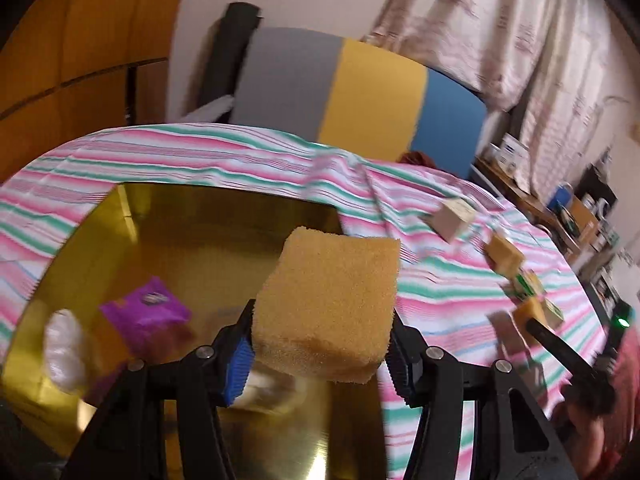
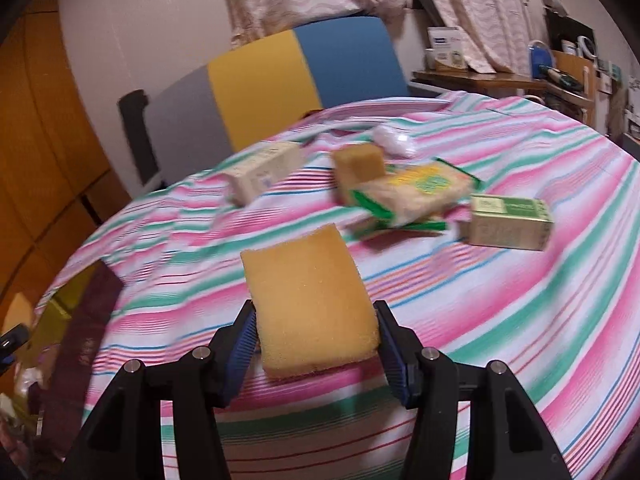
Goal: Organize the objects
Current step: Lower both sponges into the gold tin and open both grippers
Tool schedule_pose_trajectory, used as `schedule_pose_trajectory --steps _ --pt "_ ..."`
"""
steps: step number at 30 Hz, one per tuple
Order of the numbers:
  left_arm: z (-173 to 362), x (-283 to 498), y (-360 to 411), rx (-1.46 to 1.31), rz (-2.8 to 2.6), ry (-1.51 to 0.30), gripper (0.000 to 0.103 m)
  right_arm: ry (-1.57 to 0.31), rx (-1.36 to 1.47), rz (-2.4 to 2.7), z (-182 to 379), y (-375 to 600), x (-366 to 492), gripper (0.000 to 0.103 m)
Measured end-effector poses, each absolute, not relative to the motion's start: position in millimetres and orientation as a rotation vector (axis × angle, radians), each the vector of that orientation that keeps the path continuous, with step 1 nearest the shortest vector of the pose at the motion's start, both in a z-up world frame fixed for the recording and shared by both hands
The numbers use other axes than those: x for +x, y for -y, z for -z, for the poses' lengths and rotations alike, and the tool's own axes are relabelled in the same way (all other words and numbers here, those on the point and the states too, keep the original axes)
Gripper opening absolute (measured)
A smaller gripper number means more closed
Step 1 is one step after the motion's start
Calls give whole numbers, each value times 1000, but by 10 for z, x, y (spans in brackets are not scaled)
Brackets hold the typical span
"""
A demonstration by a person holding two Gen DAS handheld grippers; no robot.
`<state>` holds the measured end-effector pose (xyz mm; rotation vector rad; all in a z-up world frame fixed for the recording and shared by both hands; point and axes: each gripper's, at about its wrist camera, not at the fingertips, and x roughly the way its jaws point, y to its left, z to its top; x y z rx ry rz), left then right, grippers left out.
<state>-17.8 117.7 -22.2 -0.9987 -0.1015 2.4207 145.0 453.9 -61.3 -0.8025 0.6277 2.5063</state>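
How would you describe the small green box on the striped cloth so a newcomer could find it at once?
Start at the table under the pink-and-green striped cloth, seen from the right wrist. Right of the loose pile around the wrapped packet lies the green box, flat and apart from the rest. It alone is a green printed carton; its neighbours are yellow sponges and a pale box.

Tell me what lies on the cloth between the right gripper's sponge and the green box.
Only bare striped cloth separates the held sponge from the green box, as the right wrist view shows.
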Motion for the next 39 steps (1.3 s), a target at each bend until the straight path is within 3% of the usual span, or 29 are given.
schedule_pose_trajectory --steps 22,24,29,39 --pt "509 -1213 -218 -1312 -2638 168 59 -776 -886 -2869 60 -3456 1075 57" --pt "544 -1236 -175 -1341 -2644 186 62 -768 -895 -2903 25 -3353 1055 57" --pt "539 -1162 -72 -1322 -2681 271 87 -704 -924 -2983 -39 -3100 1051 57" --pt "377 -810 -52 -1225 -2726 307 100 -613 -1041 -3075 17 -2752 991 57"
